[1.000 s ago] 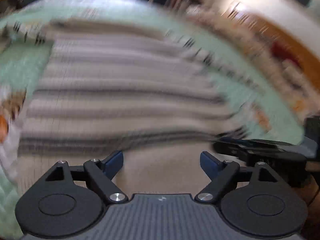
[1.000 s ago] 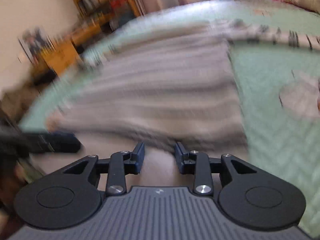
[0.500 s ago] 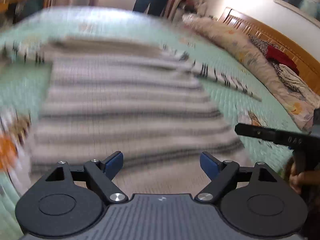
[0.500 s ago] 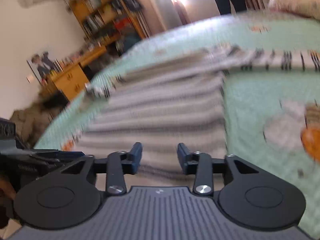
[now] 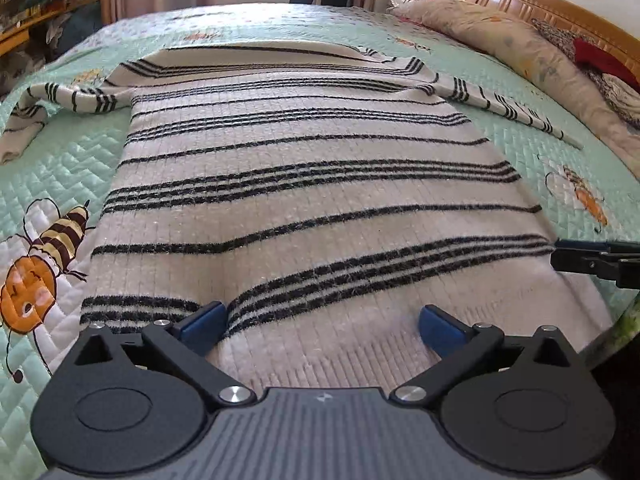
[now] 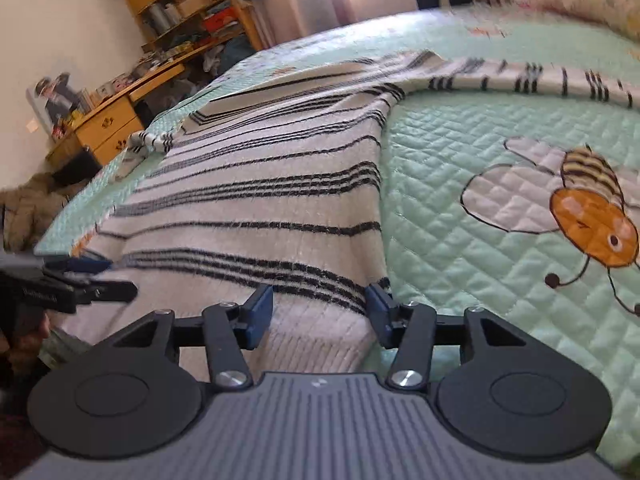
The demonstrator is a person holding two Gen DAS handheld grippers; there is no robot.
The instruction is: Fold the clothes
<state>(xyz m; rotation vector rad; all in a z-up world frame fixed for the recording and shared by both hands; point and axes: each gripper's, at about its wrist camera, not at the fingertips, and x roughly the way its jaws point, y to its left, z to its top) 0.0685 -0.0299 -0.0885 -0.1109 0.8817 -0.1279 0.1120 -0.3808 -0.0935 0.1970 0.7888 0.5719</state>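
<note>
Green quilt (image 5: 72, 168) under striped sweater (image 5: 304, 184), far sleeve end (image 6: 636, 100) cut off.

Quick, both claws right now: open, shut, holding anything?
Left claw: open wide, jaws just been opening, over the sweater hem, gripping nothing.
Right claw: open, also just been opening, straddling the hem corner, not pinching.

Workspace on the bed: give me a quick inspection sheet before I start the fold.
Surface: green quilt with bee pictures, on a bed.
Job's things: striped sweater spread flat, sleeves out to both sides, hem nearest the grippers.
Clutter: pillow and red cloth by the headboard.
Grippers: left gripper open over the hem; right gripper open at the hem's corner; both have just been opening, pads not pressing.
Cables: nothing seen.
Surroundings: shelves and wooden desk; a person stands beyond the bed.
</note>
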